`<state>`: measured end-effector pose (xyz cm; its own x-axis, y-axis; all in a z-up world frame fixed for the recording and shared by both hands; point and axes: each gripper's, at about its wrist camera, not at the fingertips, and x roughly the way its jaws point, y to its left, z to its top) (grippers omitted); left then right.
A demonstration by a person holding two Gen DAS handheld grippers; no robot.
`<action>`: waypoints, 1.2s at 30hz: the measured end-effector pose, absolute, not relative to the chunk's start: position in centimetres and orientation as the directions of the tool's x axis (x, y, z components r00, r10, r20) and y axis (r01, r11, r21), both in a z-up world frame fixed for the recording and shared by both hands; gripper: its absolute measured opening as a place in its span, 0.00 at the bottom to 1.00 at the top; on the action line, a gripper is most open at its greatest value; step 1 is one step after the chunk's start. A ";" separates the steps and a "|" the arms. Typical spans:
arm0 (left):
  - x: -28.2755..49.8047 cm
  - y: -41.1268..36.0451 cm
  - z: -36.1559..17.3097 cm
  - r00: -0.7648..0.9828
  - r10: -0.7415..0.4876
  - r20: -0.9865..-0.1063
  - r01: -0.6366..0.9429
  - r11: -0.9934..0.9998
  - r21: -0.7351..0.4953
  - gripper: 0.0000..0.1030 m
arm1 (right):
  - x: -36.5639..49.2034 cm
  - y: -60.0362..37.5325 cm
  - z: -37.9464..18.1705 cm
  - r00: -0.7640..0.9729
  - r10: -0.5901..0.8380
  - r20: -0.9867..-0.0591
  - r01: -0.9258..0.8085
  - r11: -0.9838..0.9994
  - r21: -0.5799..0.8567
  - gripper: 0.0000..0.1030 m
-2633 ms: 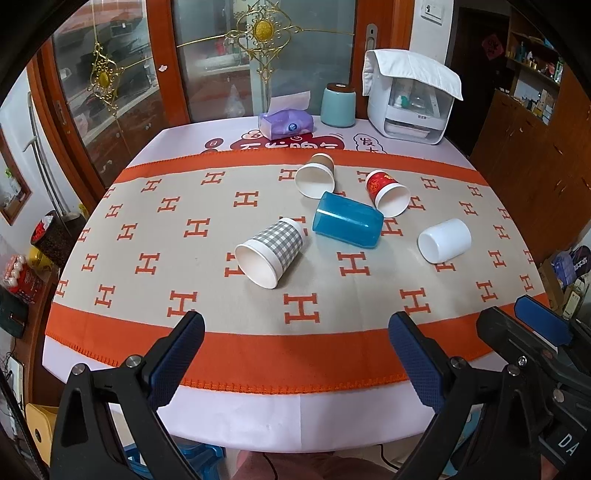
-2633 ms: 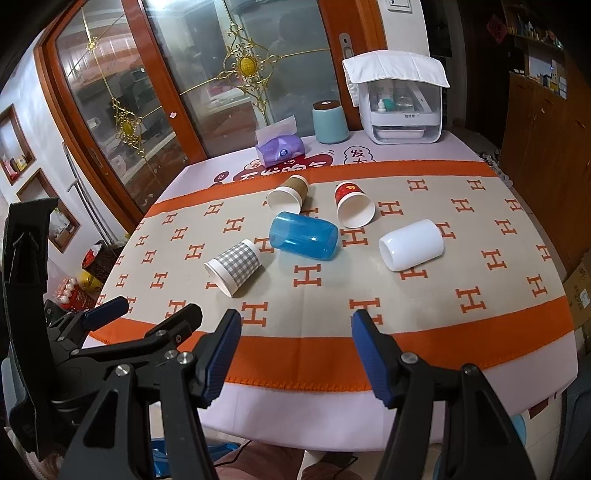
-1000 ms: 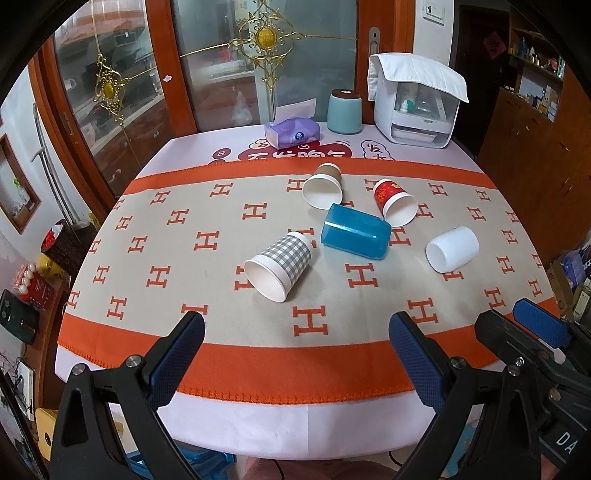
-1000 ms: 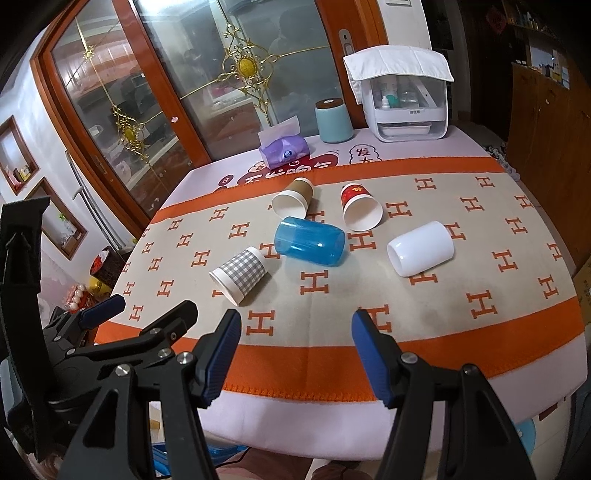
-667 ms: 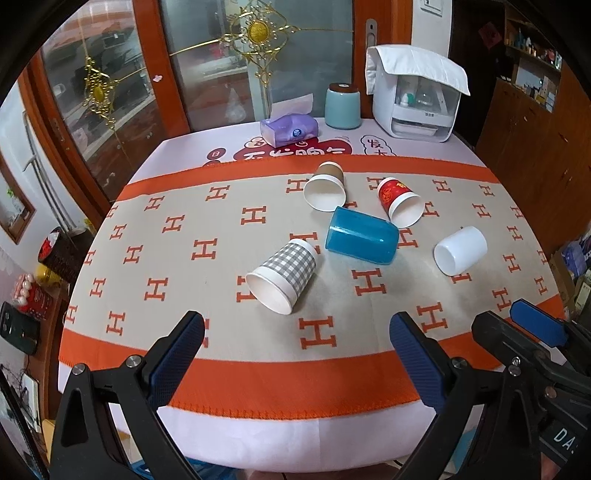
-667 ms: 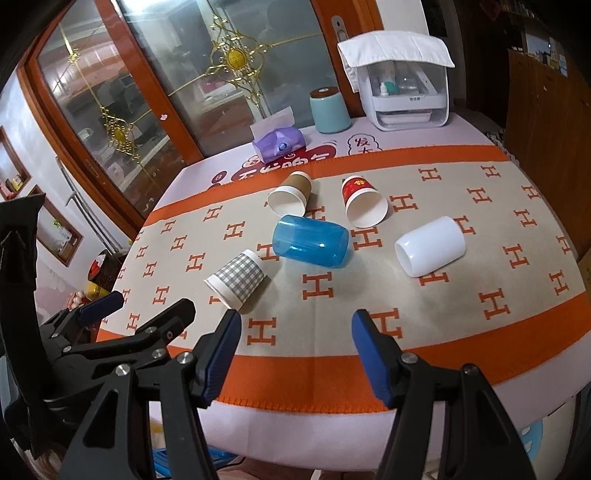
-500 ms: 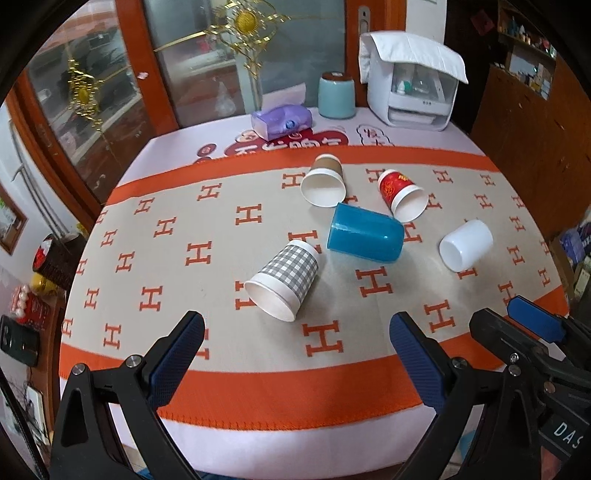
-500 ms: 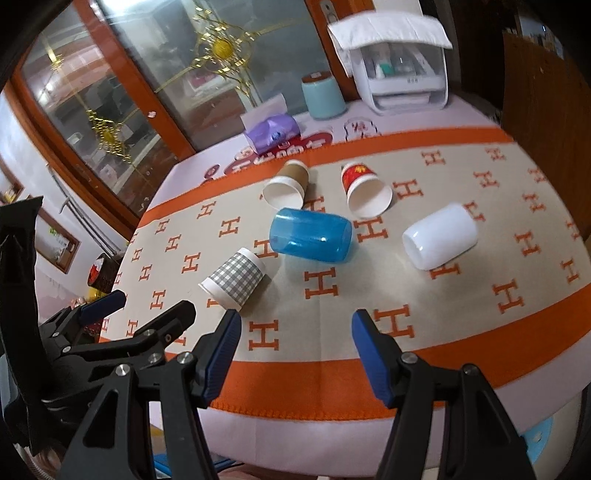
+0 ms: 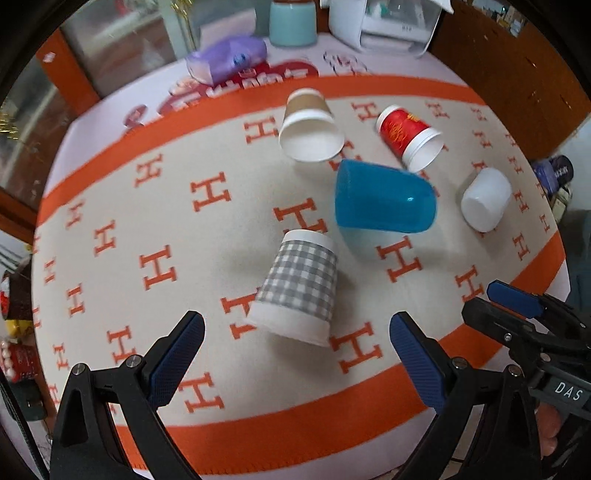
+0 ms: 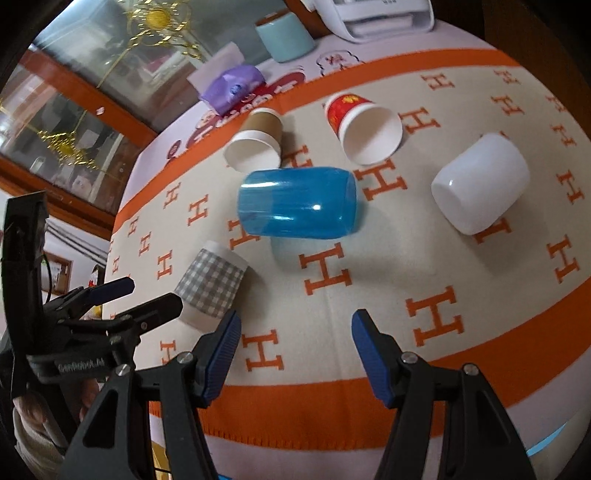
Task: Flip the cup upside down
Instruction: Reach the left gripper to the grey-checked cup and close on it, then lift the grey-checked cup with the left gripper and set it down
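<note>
Several cups lie on their sides on the patterned tablecloth [image 9: 122,206]. A grey checked paper cup [image 9: 297,288] lies just ahead of my open, empty left gripper [image 9: 295,362], its mouth toward me; it also shows in the right wrist view [image 10: 210,286]. A blue plastic cup [image 9: 384,202] [image 10: 297,205], a brown paper cup [image 9: 308,127] [image 10: 258,146], a red paper cup [image 9: 410,136] [image 10: 364,127] and a white cup [image 9: 485,199] [image 10: 480,184] lie further out. My right gripper [image 10: 295,352] is open and empty, short of the blue cup.
At the table's far edge stand a purple tissue pack [image 9: 227,59], a teal canister [image 9: 293,22] and a white appliance [image 9: 384,22]. Glass cabinet doors are behind. The right gripper's body [image 9: 535,332] shows at the lower right of the left wrist view, and the left gripper's body [image 10: 85,317] at the left of the right wrist view.
Both grippers have moved forward and down over the table, so the cups look much larger. The checked cup is now close in front of my left gripper. No cup has moved.
</note>
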<state>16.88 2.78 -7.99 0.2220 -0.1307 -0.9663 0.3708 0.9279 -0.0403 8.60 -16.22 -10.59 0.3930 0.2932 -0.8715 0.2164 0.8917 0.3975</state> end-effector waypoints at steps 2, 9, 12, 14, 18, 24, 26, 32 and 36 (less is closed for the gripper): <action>18.3 2.8 -9.3 0.181 -0.127 -0.975 0.379 0.924 -0.050 0.97 | 9.0 -16.3 -11.3 0.379 0.296 -0.877 0.236 0.885 0.401 0.61; 21.3 1.8 -13.8 0.035 -0.101 -0.994 0.430 0.900 -0.076 0.97 | 10.1 -16.0 -13.7 0.332 0.318 -0.888 0.277 0.867 0.414 0.61; 21.8 1.3 -15.3 -0.001 -0.078 -0.997 0.439 0.896 -0.071 0.95 | 10.3 -16.0 -14.3 0.322 0.323 -0.890 0.286 0.863 0.417 0.61; 22.3 1.1 -16.0 -0.022 -0.078 -0.997 0.437 0.896 -0.080 0.87 | 10.4 -16.1 -14.6 0.318 0.323 -0.892 0.292 0.862 0.416 0.61; 22.8 0.7 -17.1 -0.066 -0.082 -0.995 0.421 0.901 -0.102 0.69 | 10.2 -16.6 -15.0 0.312 0.321 -0.894 0.304 0.858 0.414 0.61; 22.7 0.0 -17.2 -0.065 -0.082 -0.995 0.398 0.912 -0.101 0.60 | 9.6 -17.3 -14.6 0.319 0.319 -0.892 0.304 0.857 0.415 0.61; 22.5 -0.5 -17.0 -0.059 -0.092 -0.994 0.379 0.919 -0.108 0.60 | 9.3 -17.5 -14.2 0.323 0.315 -0.892 0.298 0.861 0.412 0.61; 19.9 -0.8 -15.0 -0.052 -0.172 -0.984 0.286 0.941 -0.179 0.60 | 7.6 -18.3 -13.1 0.328 0.305 -0.894 0.268 0.877 0.398 0.61; 16.6 -1.0 -15.4 -0.077 -0.250 -0.965 0.159 0.953 -0.259 0.60 | 5.8 -19.1 -12.7 0.321 0.297 -0.899 0.249 0.890 0.383 0.61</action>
<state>16.63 -1.01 -15.43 -0.0772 -0.2499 -0.9652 0.1587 0.9526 -0.2594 5.75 -19.10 -12.71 0.3214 0.2970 -0.8991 0.2492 0.8895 0.3830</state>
